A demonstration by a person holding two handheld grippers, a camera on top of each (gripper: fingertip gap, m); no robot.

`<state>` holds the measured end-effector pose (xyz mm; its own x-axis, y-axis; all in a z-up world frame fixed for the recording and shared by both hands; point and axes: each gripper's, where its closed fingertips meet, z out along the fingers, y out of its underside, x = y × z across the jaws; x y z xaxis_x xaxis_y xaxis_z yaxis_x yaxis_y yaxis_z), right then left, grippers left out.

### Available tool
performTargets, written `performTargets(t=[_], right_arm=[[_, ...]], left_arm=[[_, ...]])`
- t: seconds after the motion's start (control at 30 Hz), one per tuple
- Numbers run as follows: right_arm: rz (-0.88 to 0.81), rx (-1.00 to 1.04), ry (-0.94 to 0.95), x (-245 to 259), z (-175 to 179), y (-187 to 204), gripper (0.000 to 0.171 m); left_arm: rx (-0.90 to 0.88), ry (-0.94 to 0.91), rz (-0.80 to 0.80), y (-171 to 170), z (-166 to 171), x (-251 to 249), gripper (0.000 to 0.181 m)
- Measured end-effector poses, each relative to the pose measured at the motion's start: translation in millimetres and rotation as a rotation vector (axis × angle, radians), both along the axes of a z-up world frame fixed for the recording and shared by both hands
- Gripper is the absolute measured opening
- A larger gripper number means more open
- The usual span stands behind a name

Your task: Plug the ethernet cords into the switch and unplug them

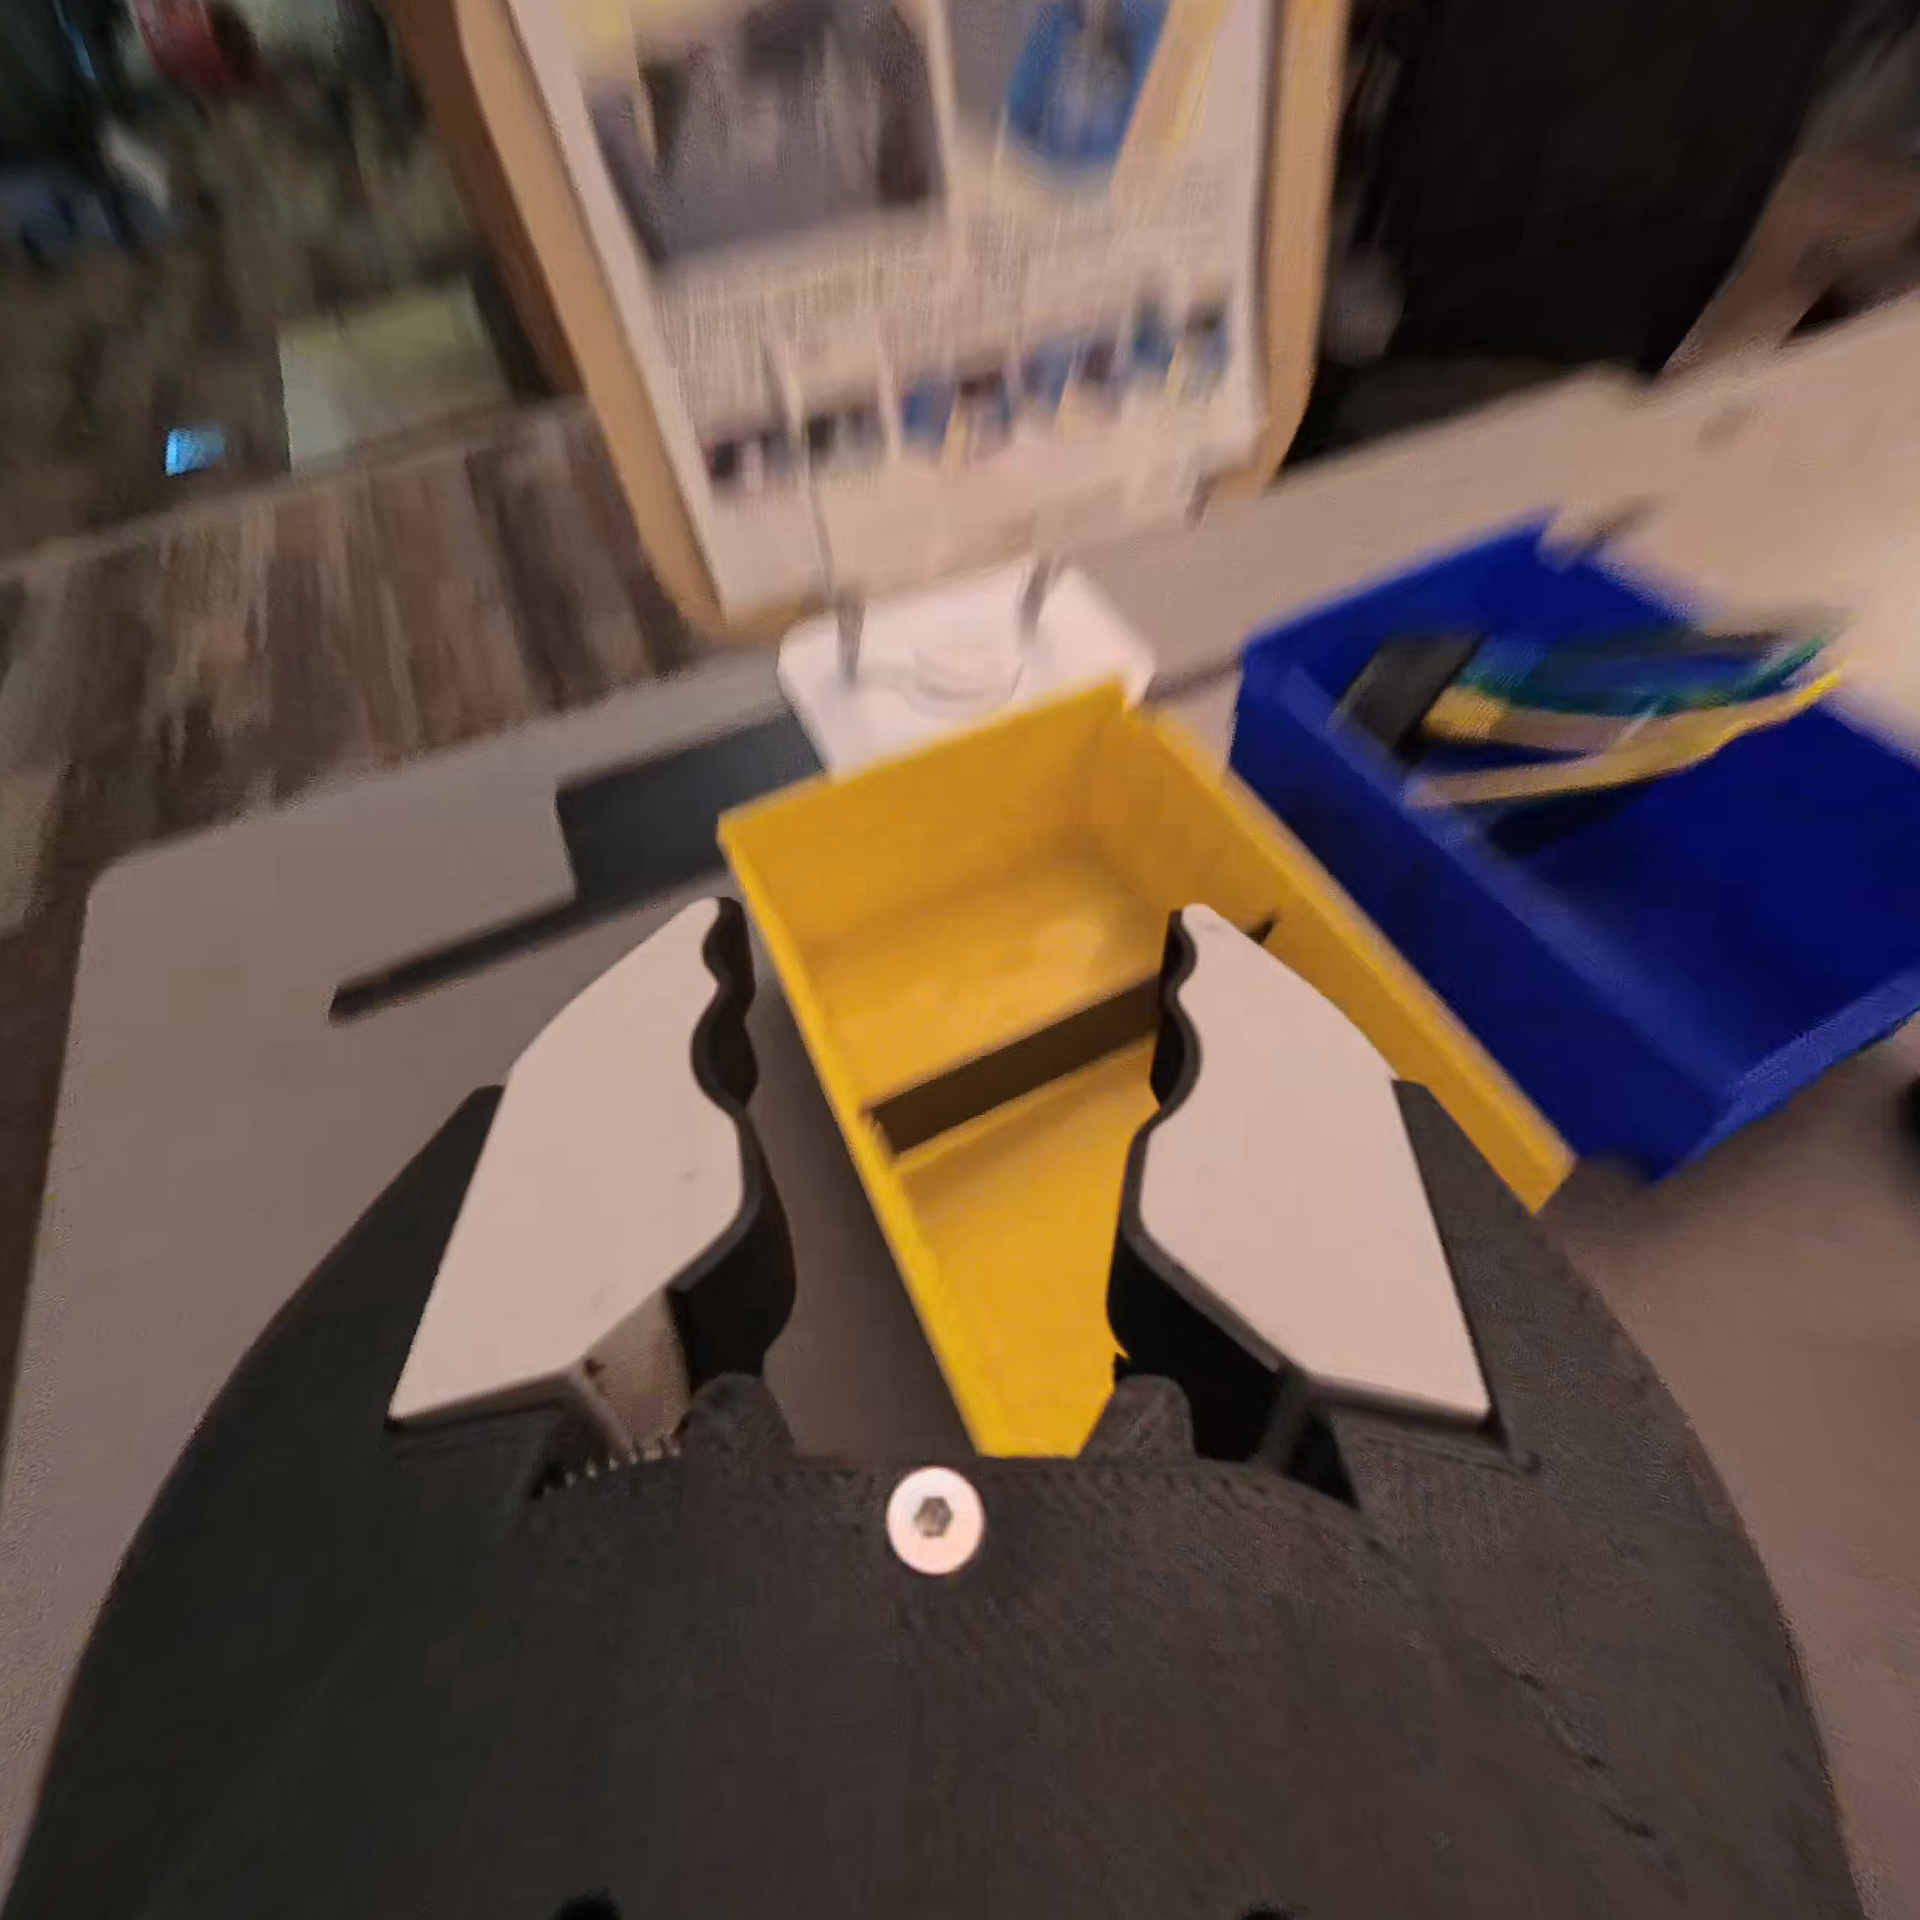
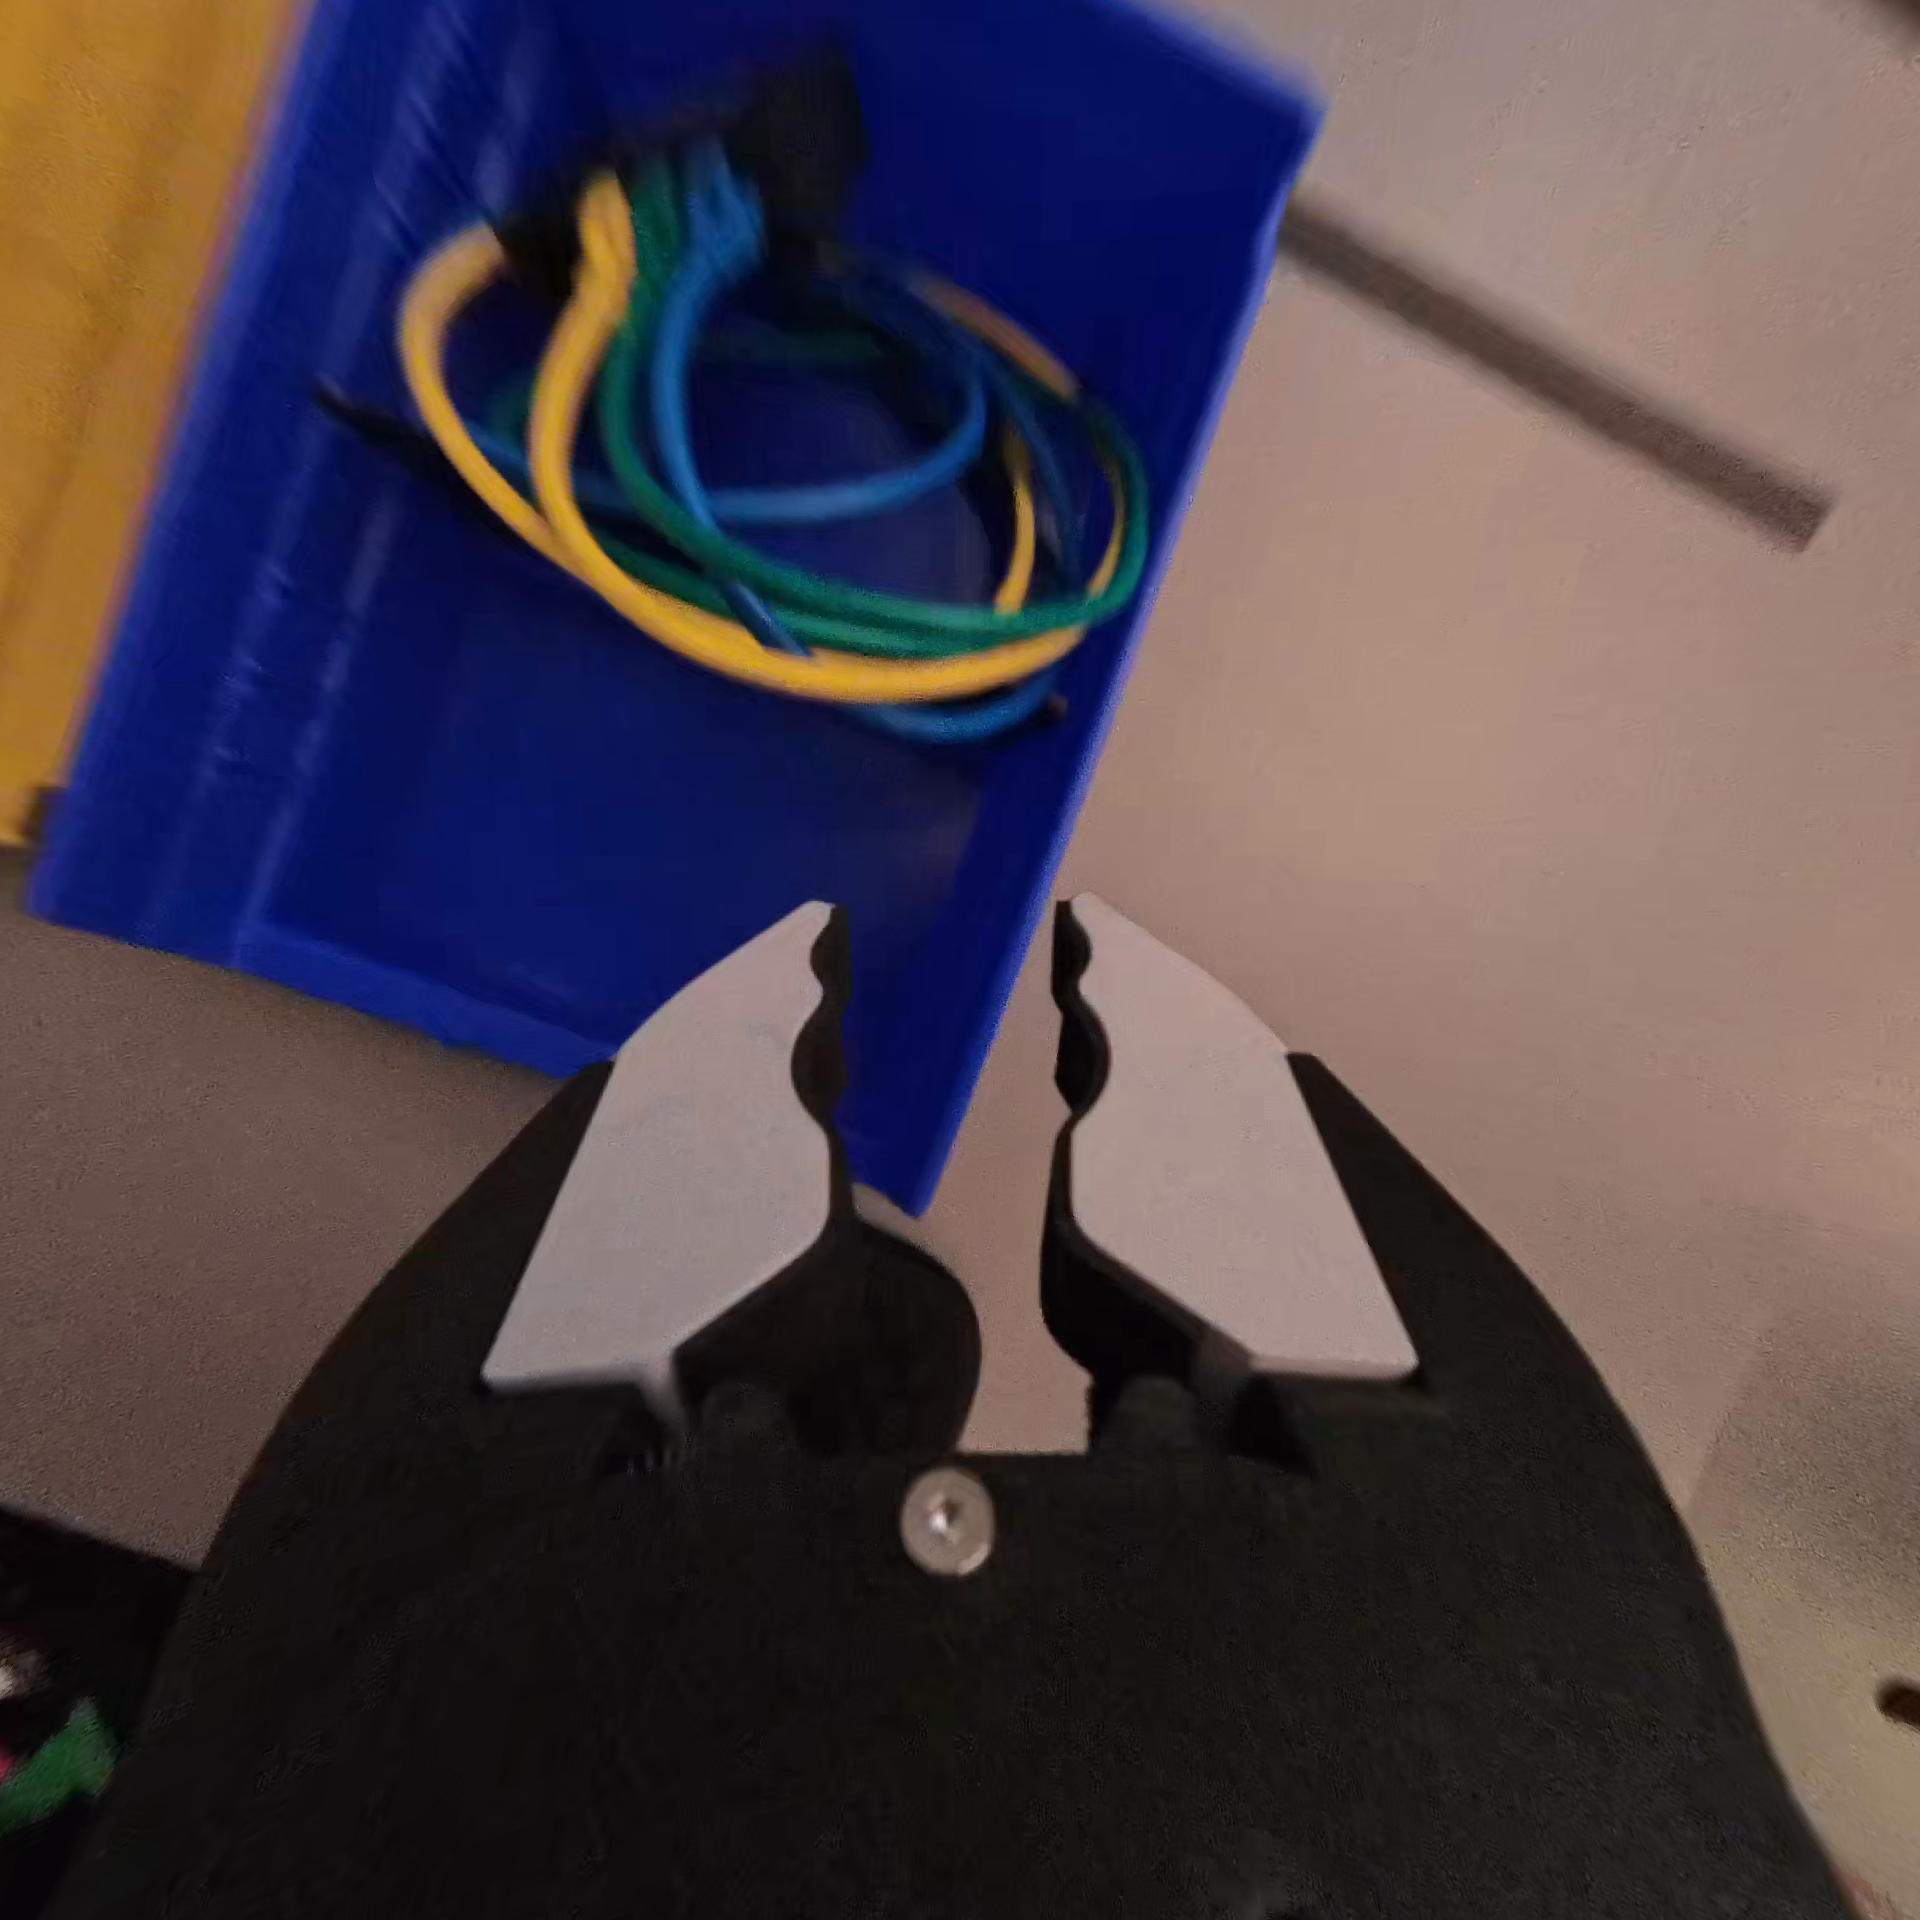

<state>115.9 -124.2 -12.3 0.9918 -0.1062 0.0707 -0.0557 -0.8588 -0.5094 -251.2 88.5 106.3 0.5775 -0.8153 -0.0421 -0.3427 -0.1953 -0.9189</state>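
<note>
Yellow, green and blue ethernet cords (image 2: pixel 769 520) lie coiled in a blue bin (image 2: pixel 499 831), with a black switch (image 2: pixel 800 135) at the bin's far end, blurred. My right gripper (image 2: pixel 951 920) is open and empty, hovering above the bin's near right corner. In the left wrist view the blue bin (image 1: pixel 1621 935) sits at the right with the cords (image 1: pixel 1621 707) and the black switch (image 1: pixel 1403 675) in it. My left gripper (image 1: pixel 956 925) is open and empty above a yellow bin (image 1: pixel 1039 1195), which has nothing in it.
A white block (image 1: pixel 966 665) with thin metal rods stands behind the yellow bin, before a wood-framed poster (image 1: pixel 935 260). The grey table (image 1: pixel 260 1039) has dark slots (image 2: pixel 1558 416) cut in it. The yellow bin's edge (image 2: pixel 104 364) lies left of the blue bin. The tips of one gripper are about 45 cm away from the tips of the other. To the black switch (image 2: pixel 800 135): right tips about 20 cm, left tips about 35 cm.
</note>
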Motion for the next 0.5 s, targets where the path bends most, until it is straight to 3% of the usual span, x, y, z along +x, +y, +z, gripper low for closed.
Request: performTargets(t=[0.07,0.1,0.17,0.23,0.3,0.5], right_arm=[[0.086,0.361,-0.012,-35,62,32,0.048],[0.192,0.586,0.01,-66,97,49,0.066],[0.387,0.888,0.066,-125,139,66,0.07],[0.435,0.775,0.15,-162,127,91,0.071],[0.459,0.549,0.26,-195,90,117,0.068],[0.272,0.003,0.271,-212,-23,161,0.057]], left_arm=[[0.046,-0.175,-0.044,-6,47,7,0.08],[0.065,-0.244,-0.072,-10,64,9,0.08],[0.085,-0.348,-0.127,-18,81,12,0.08],[0.083,-0.426,-0.176,-26,84,14,0.078],[0.077,-0.495,-0.212,-29,87,16,0.073],[0.1,-0.46,-0.21,-25,80,14,0.073]])
